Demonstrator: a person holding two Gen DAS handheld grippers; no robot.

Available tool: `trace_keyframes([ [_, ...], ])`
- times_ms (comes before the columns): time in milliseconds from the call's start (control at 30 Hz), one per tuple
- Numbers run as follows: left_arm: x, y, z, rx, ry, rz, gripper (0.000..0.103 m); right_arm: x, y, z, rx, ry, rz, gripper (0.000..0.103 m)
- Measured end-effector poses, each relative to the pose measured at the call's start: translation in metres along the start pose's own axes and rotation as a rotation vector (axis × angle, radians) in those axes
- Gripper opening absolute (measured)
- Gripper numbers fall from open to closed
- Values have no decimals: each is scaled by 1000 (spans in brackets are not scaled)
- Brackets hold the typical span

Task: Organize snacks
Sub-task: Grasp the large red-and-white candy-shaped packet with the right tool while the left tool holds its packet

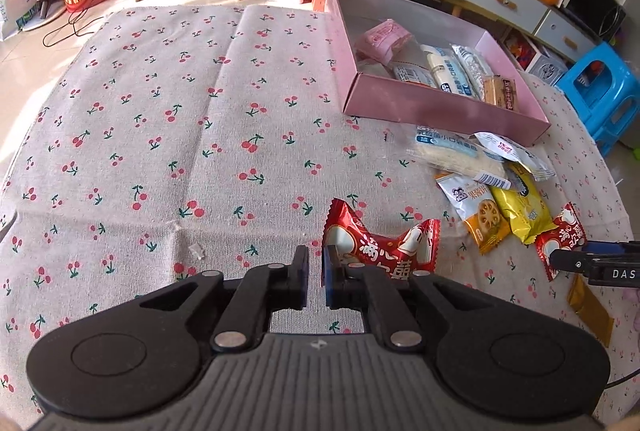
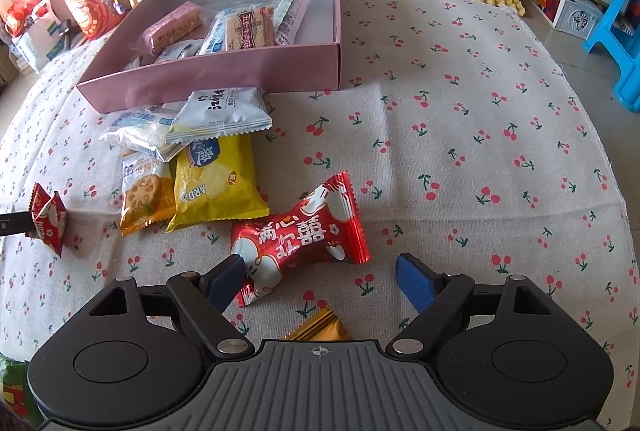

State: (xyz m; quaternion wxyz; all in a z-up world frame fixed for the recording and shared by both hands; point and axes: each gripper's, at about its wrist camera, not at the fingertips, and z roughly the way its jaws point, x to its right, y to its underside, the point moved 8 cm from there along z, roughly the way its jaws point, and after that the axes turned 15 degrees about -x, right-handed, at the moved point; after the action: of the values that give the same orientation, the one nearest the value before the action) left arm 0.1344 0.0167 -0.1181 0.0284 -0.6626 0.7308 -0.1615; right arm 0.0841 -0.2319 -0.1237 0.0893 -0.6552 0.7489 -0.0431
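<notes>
Right wrist view: my right claw (image 2: 320,281) gapes wide over a red foil candy packet (image 2: 304,235); I should centre it before squeezing. My left claw (image 1: 315,271) pinches another red packet (image 1: 380,247).

The right tongs (image 2: 320,281) stand wide open over the cherry-print bench (image 2: 460,151), their left pad touching a red candy packet (image 2: 304,235) that lies flat between the pads. A gold wrapper (image 2: 320,327) peeks out just below. Beside it lie a yellow chip bag (image 2: 216,183), an orange lotus-root pack (image 2: 146,197) and a white pouch (image 2: 224,111). Behind sits the pink box (image 2: 224,79), holding snacks. At the left edge, a second red candy (image 2: 48,219) is pinched by a dark gripper tip.
</notes>
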Motion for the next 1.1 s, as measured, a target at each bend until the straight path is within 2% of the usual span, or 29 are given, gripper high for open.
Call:
trace_keyframes([
  [233, 5, -4, -6, 26, 44, 21, 65, -6, 0, 2, 1, 3, -11, 84],
  [300, 8, -4, -6, 27, 58, 26, 73, -7, 0, 3, 4, 6, -17, 84],
  [467, 19, -3, -3, 44, 67, 82, 84, -15, -1, 5, 29, 19, -81, 84],
  [567, 29, 0, 2, 41, 57, 126, 87, -21, -1, 8, 39, 35, -132, 84],
  [633, 37, 3, 4, 45, 39, 163, 91, -25, -1, 8, 52, 38, -165, 88],
  [800, 50, 6, 12, 50, -30, 234, 92, -26, -3, 11, 70, 26, -168, 93],
  [867, 50, 7, 17, 44, -60, 247, 91, -26, -5, 12, 72, 22, -157, 93],
  [1000, 46, 9, 27, 26, -104, 257, 80, -23, -7, 11, 81, 29, -134, 91],
  [1100, 45, 8, 25, 40, -108, 251, 78, -21, -9, 11, 95, 35, -118, 87],
])
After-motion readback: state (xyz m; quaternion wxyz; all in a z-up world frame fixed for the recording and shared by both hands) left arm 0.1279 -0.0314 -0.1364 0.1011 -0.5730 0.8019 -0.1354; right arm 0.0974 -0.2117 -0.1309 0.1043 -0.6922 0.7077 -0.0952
